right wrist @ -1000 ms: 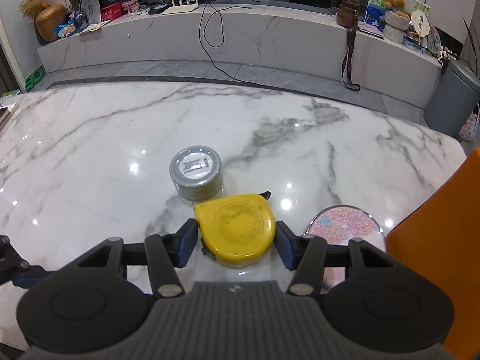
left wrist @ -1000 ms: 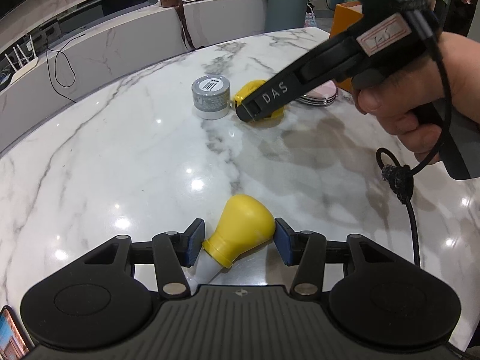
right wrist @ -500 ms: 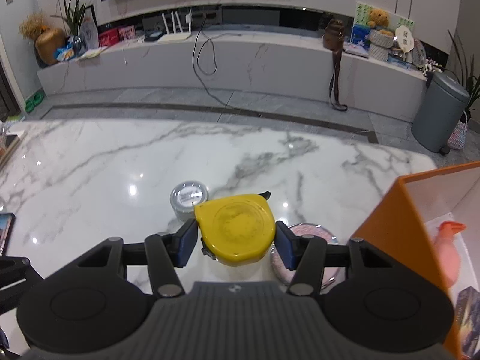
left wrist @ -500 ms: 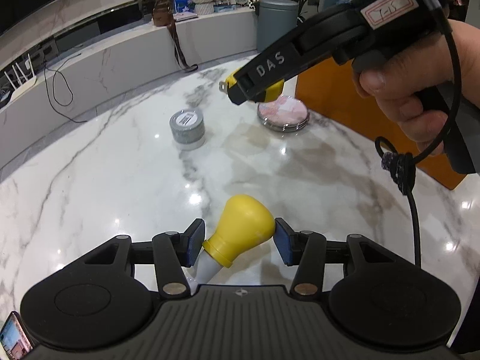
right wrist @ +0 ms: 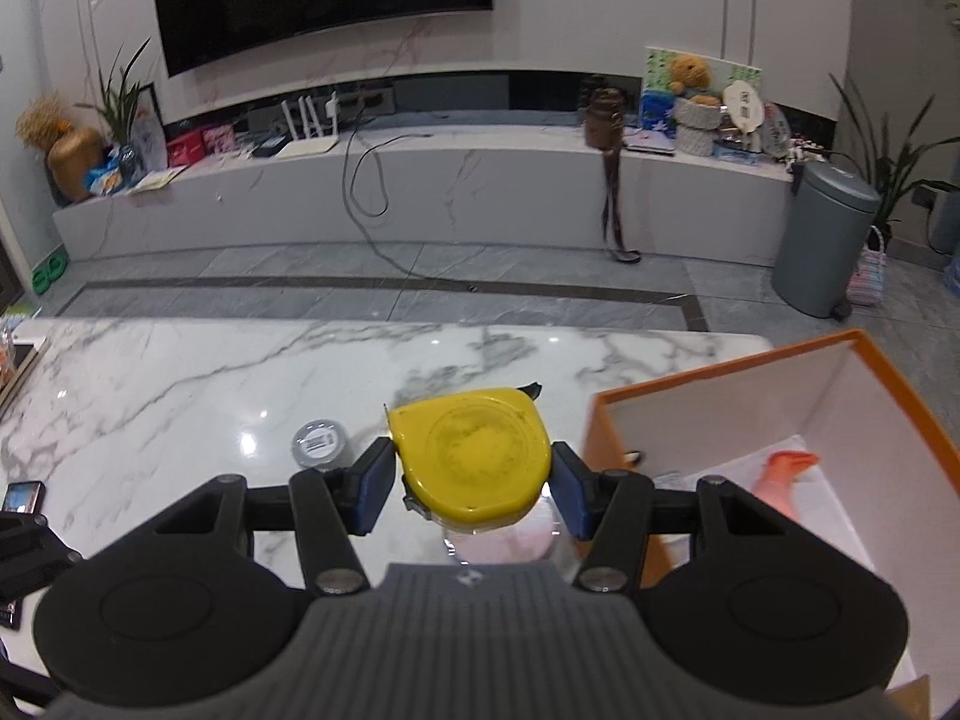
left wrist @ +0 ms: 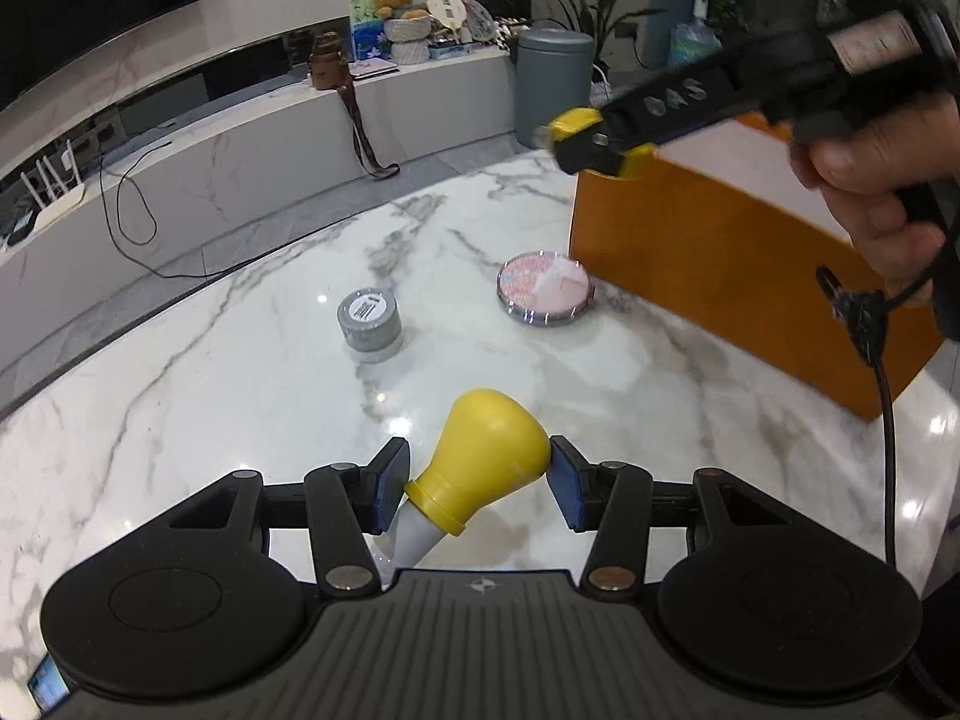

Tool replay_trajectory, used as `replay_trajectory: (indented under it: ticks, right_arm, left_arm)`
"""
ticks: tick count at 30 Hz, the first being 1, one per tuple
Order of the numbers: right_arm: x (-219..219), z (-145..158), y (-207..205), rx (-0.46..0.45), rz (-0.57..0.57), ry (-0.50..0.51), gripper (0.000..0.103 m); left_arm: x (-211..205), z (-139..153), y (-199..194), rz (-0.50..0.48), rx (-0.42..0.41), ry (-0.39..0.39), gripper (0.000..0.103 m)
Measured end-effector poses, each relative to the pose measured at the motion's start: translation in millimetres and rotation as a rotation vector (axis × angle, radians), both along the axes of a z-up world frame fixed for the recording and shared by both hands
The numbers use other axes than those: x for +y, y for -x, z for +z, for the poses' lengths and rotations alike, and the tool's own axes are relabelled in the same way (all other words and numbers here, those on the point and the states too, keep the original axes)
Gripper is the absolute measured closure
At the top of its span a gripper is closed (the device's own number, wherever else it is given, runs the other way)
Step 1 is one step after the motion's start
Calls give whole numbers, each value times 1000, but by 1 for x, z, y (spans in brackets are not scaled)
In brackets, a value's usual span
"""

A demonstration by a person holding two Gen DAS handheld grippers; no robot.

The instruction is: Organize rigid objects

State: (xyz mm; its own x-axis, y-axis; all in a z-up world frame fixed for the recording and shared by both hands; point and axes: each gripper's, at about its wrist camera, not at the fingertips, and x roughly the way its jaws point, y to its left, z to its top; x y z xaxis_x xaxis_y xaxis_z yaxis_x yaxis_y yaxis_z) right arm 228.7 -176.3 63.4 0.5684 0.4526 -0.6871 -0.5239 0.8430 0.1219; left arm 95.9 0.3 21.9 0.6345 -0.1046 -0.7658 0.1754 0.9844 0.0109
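Observation:
My left gripper [left wrist: 477, 483] is shut on a yellow bulb-shaped toy [left wrist: 486, 459] with a white base, held above the marble table [left wrist: 210, 396]. My right gripper [right wrist: 471, 474] is shut on a yellow tape measure [right wrist: 471, 459], lifted clear of the table beside the near left corner of the orange box [right wrist: 780, 396]. In the left wrist view the right gripper [left wrist: 591, 141] and the tape measure [left wrist: 579, 120] hang blurred over the orange box [left wrist: 720, 252], with a hand [left wrist: 882, 192] on the handle.
A grey tape roll [left wrist: 369, 321] and a round pink-lidded tin [left wrist: 545, 290] lie on the table. An orange-pink toy [right wrist: 780, 480] lies inside the box. A phone [right wrist: 21, 497] lies at the table's left. A grey bin [right wrist: 822, 240] stands on the floor beyond.
Both grippers have risen with their objects. The right gripper lifted the tape measure off the table beside the tape roll and carried it right, up to the orange box.

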Motion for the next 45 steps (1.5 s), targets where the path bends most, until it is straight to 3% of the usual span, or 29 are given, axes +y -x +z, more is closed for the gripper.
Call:
replay_trajectory:
  ticks: [12, 26, 36, 45]
  right_arm:
    - [-53, 17, 3, -26, -69, -44, 48]
    - [-124, 17, -9, -17, -188, -62, 48]
    - [-176, 7, -22, 32, -303, -69, 48]
    - [-210, -14, -43, 122, -405, -43, 48]
  left_arm:
    - [-37, 31, -9, -32, -47, -25, 46]
    - [-100, 66, -53, -136, -120, -74, 46]
    - [-156, 64, -91, -230, -116, -110, 46]
    - [-206, 41, -128, -302, -65, -137, 46]
